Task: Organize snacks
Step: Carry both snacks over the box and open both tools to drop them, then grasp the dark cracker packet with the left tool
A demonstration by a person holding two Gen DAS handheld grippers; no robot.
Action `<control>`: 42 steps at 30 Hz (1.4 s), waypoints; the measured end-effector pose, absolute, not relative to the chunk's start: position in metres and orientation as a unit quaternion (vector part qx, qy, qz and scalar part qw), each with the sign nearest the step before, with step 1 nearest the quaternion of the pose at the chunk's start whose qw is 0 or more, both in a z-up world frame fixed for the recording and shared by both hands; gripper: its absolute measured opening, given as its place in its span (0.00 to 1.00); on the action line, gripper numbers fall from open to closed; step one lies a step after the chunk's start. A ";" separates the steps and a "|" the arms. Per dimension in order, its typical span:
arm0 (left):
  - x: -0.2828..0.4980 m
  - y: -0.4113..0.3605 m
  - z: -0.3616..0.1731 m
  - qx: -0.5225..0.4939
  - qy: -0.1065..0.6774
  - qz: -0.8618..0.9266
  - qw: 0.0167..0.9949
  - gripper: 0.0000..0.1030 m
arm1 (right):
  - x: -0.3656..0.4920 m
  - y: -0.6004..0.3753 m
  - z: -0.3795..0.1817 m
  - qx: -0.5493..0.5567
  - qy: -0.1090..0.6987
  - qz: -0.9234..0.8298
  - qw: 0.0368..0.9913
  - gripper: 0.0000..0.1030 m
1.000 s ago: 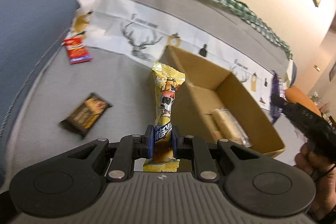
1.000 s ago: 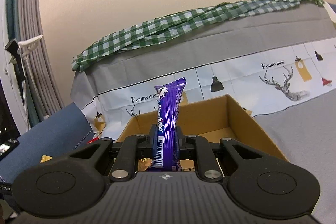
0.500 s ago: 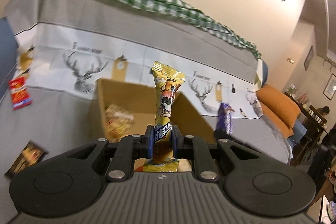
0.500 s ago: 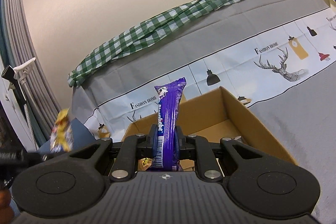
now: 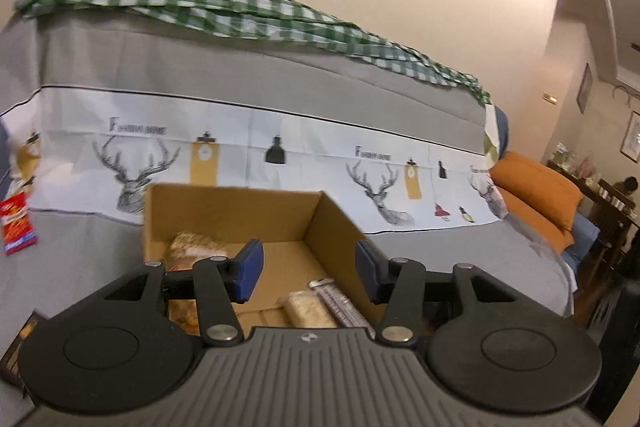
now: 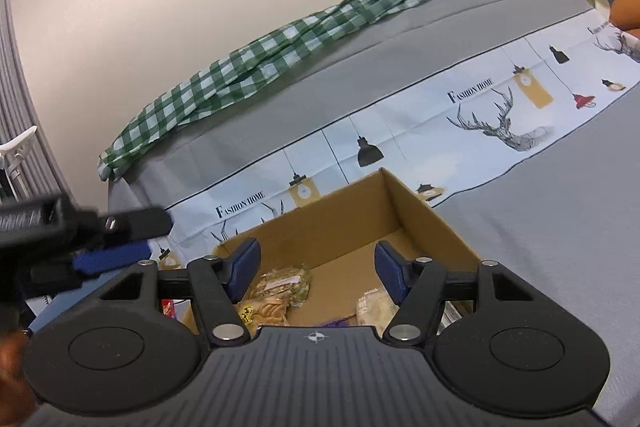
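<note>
The open cardboard box (image 5: pixel 236 203) sits on the grey sofa seat, right under both grippers. My left gripper (image 5: pixel 307 273) hangs over it, jaws opening and nothing between the blue pads. My right gripper (image 6: pixel 317 273) is over the same box (image 6: pixel 336 223), jaws also opening and bare. Inside lie clear-wrapped packs (image 6: pixel 280 285), a yellow pack (image 6: pixel 248 313) and a sliver of the purple bar (image 6: pixel 338 323) at the housing's edge. The left gripper (image 6: pixel 158 237) shows at the left of the right wrist view. A red snack (image 5: pixel 16 223) and a dark brown one (image 5: pixel 24 339) lie on the seat left of the box.
The sofa back with the deer-print cover (image 5: pixel 132 167) and a green checked cloth (image 5: pixel 200 7) rises just behind the box. An orange cushion (image 5: pixel 536 195) lies at the sofa's right end. A hand (image 6: pixel 10 367) holds the left gripper.
Both grippers opened and let go: the yellow pack left the left jaws, the purple bar left the right jaws. The left gripper swung right from beside the box to over it.
</note>
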State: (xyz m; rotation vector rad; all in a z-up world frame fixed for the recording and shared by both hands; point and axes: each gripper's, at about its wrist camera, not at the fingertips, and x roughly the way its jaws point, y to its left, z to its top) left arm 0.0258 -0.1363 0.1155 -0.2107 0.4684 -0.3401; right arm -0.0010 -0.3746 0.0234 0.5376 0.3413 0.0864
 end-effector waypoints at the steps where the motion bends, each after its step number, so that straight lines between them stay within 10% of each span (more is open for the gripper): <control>1: 0.019 -0.131 0.110 -0.104 0.228 -0.163 0.954 0.54 | -0.001 -0.374 0.024 0.263 0.169 0.042 0.949 0.64; 17: -0.004 0.010 0.045 -0.099 0.268 -0.095 0.954 0.51 | 0.000 -0.353 0.033 0.210 0.190 0.050 0.958 0.66; 42: 0.053 0.069 -0.026 -0.160 0.339 0.061 0.925 0.90 | 0.008 -0.302 0.040 0.094 0.217 0.036 0.971 0.78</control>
